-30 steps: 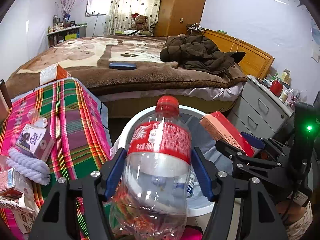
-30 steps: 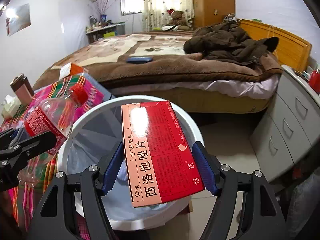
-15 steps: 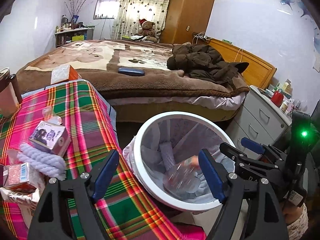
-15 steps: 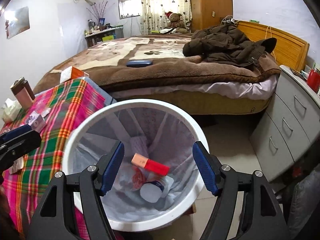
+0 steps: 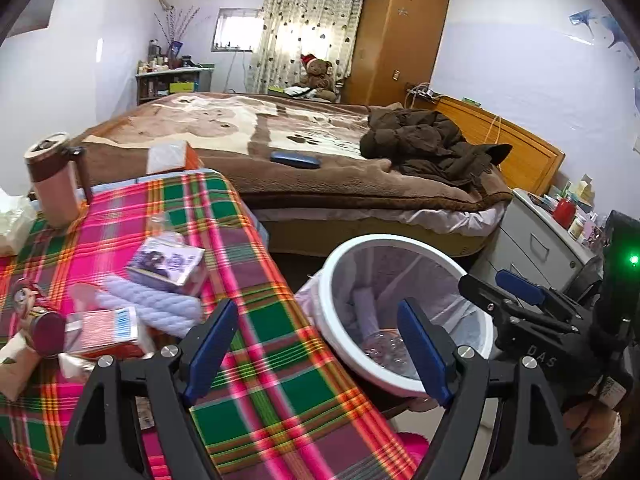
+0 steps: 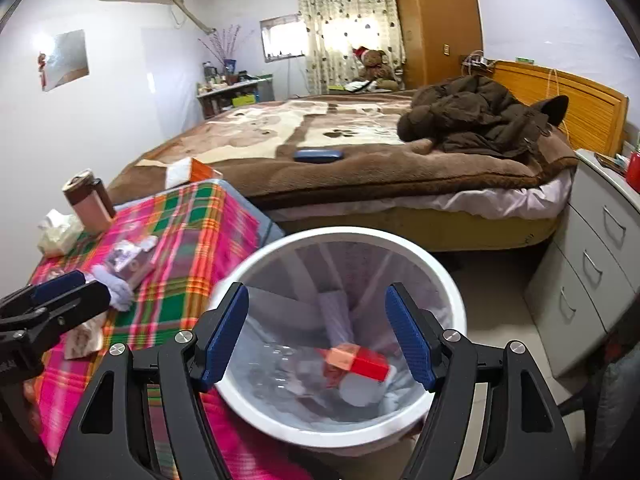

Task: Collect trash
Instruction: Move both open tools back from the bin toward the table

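A white trash bin (image 6: 448,276) with a liner stands on the floor beside the table; it also shows in the left wrist view (image 5: 348,248). Inside lie a red box (image 6: 362,364) and a clear plastic bottle (image 6: 280,372); the bottle also shows in the left wrist view (image 5: 384,350). My right gripper (image 6: 316,336) is open and empty above the bin. My left gripper (image 5: 320,350) is open and empty over the plaid tablecloth (image 5: 248,280) at the table's edge. On the table lie a purple box (image 5: 166,264), a white rope (image 5: 148,308) and a red-white carton (image 5: 104,326).
A pink tumbler (image 5: 54,184) and crumpled tissue (image 6: 56,232) stand at the table's far side. A bed (image 5: 280,152) with a brown coat (image 5: 424,144) fills the back. A grey drawer unit (image 6: 600,264) stands right of the bin.
Both grippers opened and dropped their loads: the bottle and the red box fell into the bin. Both then drew back and left, the left one over the table.
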Available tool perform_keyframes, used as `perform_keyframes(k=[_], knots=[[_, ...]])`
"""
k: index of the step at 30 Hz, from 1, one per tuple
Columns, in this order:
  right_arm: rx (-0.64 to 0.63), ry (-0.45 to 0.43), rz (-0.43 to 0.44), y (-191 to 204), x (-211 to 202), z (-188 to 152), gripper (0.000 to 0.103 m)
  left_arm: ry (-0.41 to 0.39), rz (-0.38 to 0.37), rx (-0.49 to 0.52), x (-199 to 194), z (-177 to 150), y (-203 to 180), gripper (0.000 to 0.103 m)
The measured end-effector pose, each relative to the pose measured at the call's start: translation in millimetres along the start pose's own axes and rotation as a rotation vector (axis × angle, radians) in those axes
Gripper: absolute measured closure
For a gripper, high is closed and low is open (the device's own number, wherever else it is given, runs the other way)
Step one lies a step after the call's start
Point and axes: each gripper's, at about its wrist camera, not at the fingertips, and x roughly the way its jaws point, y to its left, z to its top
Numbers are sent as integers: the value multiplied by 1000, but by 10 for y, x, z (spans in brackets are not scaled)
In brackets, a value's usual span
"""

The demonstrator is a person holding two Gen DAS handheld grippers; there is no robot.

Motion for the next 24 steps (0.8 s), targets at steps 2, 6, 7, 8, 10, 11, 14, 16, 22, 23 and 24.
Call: perform_keyframes(k=[2,6,7,8,10,11,14,16,22,23,24], knots=[[-3,-3,14,63,-4,-10,31,-9,10,-5,-66,-11,72,20],[-14,-9,49,217,-6,-22,31,-25,28,-28,-179,-20,216,20],[-18,-13,59,266,-6,-25,31,-31,38,-28,-211,-28,254,20],[-19,-16,67,301,-12,-29,31,-37,48,-31,-243,-40,301,20],[-26,-16,90,385,7,-31,31,-38,62,-42,-287,-58,399,20],[-28,-16,96,410,6,-33,31,-38,69,-49,-307,-67,453,20],[-49,-9,122,559,49,-44,31,-44,109,-60,-374,-108,610,20],[-61,-3,133,644,70,-54,31,-48,126,-79,-428,-133,737,20],[-97,12,178,883,174,-59,31,-57,188,-120,-549,-198,1073,20],[-107,18,189,931,205,-61,31,-57,195,-125,-567,-209,1129,20],[-117,24,195,974,224,-67,31,-57,206,-129,-585,-223,1183,20]])
